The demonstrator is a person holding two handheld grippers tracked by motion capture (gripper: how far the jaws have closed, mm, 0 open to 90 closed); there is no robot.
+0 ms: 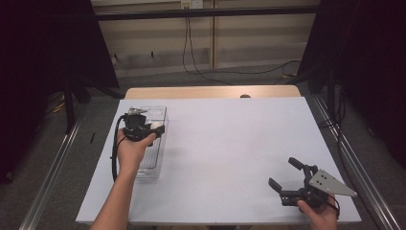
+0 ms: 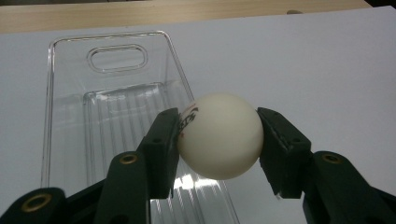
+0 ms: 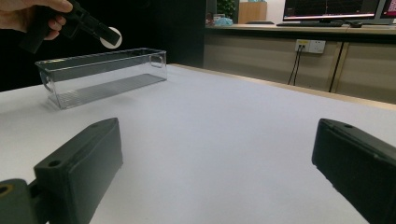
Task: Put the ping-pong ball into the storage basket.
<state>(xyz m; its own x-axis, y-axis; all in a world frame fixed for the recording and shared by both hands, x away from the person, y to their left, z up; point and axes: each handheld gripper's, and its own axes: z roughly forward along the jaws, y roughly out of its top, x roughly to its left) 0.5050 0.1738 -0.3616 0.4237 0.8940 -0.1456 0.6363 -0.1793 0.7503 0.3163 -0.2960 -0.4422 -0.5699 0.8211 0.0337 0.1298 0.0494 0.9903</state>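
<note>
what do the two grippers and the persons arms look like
Both grippers are black, each with two blocky jaws. The left gripper trails a black cable looping beside the forearm. The right gripper carries a grey three-cornered plate with small holes. Brass-coloured rivets dot the left gripper's jaw arms. Both forearms are bare, no sleeves.

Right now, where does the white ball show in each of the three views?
High view: white ball left of centre, in the left gripper above the clear bin.
Left gripper view: centre, between the jaws.
Right gripper view: upper left, above the bin.
Shared landmark: the clear bin.
</note>
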